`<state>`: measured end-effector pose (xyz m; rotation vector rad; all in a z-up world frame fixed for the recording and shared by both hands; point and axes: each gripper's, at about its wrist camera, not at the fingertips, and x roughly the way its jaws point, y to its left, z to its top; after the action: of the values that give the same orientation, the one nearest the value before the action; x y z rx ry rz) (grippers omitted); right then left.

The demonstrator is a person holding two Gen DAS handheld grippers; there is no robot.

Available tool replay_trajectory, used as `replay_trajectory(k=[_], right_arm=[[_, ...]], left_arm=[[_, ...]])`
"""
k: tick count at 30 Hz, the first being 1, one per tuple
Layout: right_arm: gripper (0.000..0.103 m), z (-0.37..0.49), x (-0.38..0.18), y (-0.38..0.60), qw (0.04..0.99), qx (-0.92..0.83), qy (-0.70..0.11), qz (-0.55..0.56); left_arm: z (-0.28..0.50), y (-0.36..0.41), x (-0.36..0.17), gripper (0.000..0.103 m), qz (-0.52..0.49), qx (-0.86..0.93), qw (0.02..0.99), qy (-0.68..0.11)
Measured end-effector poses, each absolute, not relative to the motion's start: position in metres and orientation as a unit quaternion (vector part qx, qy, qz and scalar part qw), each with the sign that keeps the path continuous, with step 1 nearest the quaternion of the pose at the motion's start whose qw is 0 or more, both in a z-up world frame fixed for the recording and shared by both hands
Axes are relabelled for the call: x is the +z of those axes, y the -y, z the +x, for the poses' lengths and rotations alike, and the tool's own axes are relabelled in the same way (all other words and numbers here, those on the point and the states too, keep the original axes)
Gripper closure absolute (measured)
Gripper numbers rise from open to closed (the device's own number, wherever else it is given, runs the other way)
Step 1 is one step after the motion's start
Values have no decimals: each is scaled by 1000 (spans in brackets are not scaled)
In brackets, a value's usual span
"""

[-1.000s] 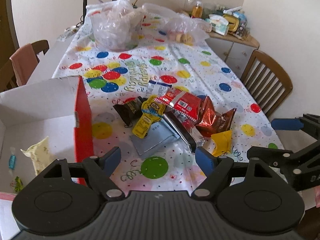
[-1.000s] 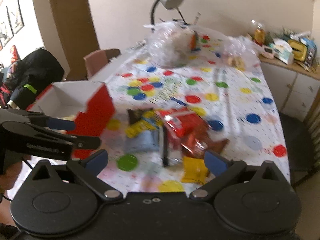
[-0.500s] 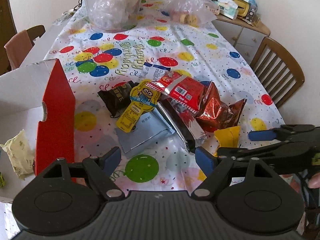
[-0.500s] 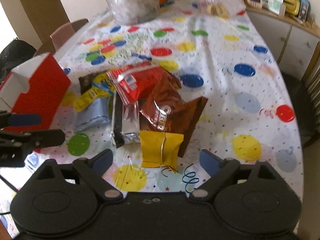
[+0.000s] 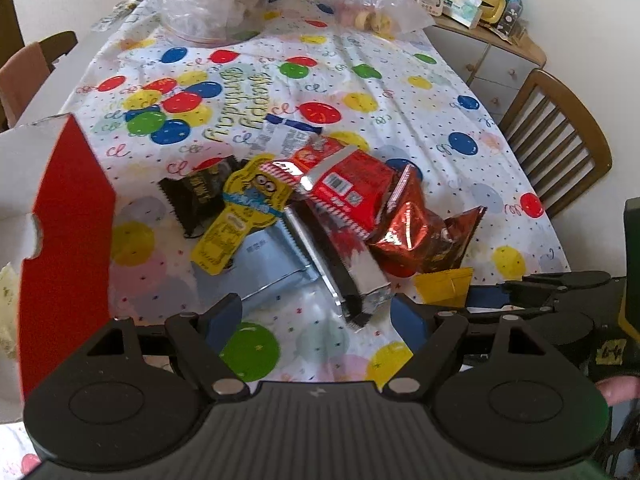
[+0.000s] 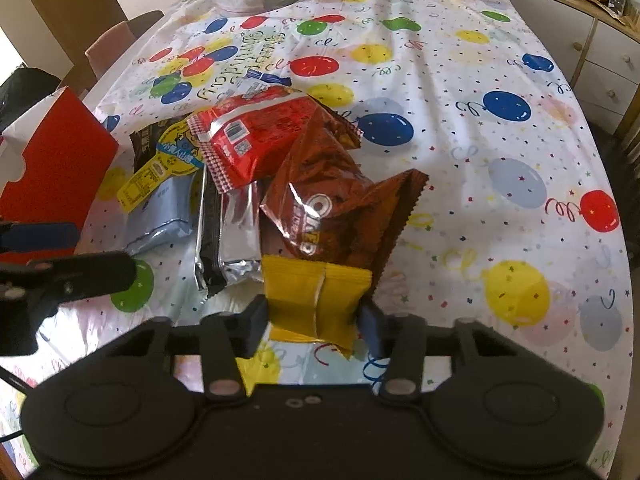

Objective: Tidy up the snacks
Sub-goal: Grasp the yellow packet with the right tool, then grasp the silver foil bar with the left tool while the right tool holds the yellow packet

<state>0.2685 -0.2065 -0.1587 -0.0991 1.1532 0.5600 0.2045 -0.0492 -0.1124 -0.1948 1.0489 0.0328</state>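
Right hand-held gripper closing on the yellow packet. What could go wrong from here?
1. The yellow packet sits between the right hand-held gripper fingers, which straddle its width, so the thin pouch may buckle or slip.
2. Its far edge appears tucked under the brown Oreo bag; lifting could drag that bag and the silver wrapper beside it.
3. The left hand-held gripper hovers open close by, so the arms could clash.

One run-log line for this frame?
step: grasp | right claw: around yellow packet, not clearly clamped | left claw: open, empty | red box: left
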Motion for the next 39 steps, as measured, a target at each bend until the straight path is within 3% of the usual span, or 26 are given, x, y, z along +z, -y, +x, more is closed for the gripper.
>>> replay_trajectory(k=[11,17,30,39], right_arm=[[58,274,-149,240,803,272,-528,-35],[58,275,-143,262,807,268,-526,-22],[58,273,-142,272,807,268,-526,-10],[58,262,-131,269,809,272,-521,-10]], left_arm=[[246,80,-138,23,-95,11,844,-528],[263,90,-157,41,-87,27,827,-555],[273,82,-166,54,-113,45,809,-576],[239,66,-155,57,-145,22,807,-572]])
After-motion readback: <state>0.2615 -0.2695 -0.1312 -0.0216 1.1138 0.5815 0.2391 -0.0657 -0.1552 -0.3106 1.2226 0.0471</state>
